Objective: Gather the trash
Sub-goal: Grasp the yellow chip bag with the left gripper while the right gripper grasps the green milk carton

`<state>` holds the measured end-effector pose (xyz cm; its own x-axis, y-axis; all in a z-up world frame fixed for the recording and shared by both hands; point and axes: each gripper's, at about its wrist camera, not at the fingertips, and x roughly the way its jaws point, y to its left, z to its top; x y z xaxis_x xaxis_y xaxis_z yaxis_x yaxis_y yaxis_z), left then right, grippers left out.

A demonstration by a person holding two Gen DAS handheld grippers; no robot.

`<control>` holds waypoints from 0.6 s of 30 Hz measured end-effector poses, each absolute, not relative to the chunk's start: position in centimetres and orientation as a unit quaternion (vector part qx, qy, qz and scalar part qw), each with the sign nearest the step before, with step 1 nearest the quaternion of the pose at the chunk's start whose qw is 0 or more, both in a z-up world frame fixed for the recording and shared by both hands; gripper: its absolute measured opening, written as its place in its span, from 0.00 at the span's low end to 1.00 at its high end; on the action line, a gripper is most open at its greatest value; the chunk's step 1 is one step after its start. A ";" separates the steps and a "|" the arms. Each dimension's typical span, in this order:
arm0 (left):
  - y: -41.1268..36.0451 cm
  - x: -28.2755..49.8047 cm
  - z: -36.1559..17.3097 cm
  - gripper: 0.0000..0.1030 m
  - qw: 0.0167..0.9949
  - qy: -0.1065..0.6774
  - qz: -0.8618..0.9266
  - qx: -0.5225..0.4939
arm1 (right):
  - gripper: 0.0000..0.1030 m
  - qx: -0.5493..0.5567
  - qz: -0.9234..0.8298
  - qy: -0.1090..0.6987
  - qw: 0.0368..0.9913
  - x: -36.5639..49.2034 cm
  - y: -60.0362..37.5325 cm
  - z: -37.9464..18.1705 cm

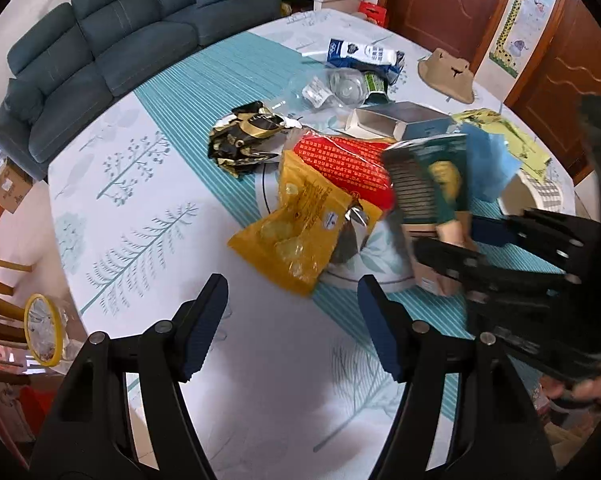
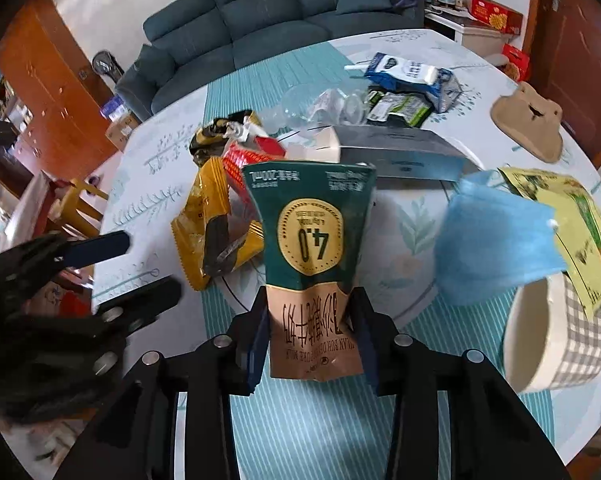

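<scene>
The right hand-held gripper (image 2: 310, 336) clamps a green milk carton (image 2: 312, 248) upright above the counter (image 2: 300, 432), among a yellow bag (image 2: 208, 228), blue mask (image 2: 492, 240) and paper cup (image 2: 560, 340). The left hand-held gripper (image 1: 292, 328) hangs open above the counter, near the yellow bag.

A round table (image 1: 148, 208) in a leaf-printed cloth carries a yellow snack bag (image 1: 296, 236), a crumpled black-gold wrapper (image 1: 246, 136) and a grey box (image 1: 400, 120).

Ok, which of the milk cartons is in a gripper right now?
The green and tan carton, clamped at its tan end by the right gripper. The blue and white carton lies untouched at the table's far side.
</scene>
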<state>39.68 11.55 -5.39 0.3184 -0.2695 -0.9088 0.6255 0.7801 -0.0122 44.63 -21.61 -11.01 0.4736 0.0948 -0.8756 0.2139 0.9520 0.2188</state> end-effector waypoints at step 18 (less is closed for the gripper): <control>8.3 44.5 -7.8 0.29 0.778 0.535 -0.280 0.171 | 0.37 0.217 -0.001 0.484 0.848 39.7 -22.8 -9.0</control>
<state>44.52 8.32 -7.84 0.2701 -0.2524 -0.9291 0.6195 0.7843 -0.0330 39.72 -22.78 -8.96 0.5312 0.2076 -0.8214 0.2122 0.9061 0.3661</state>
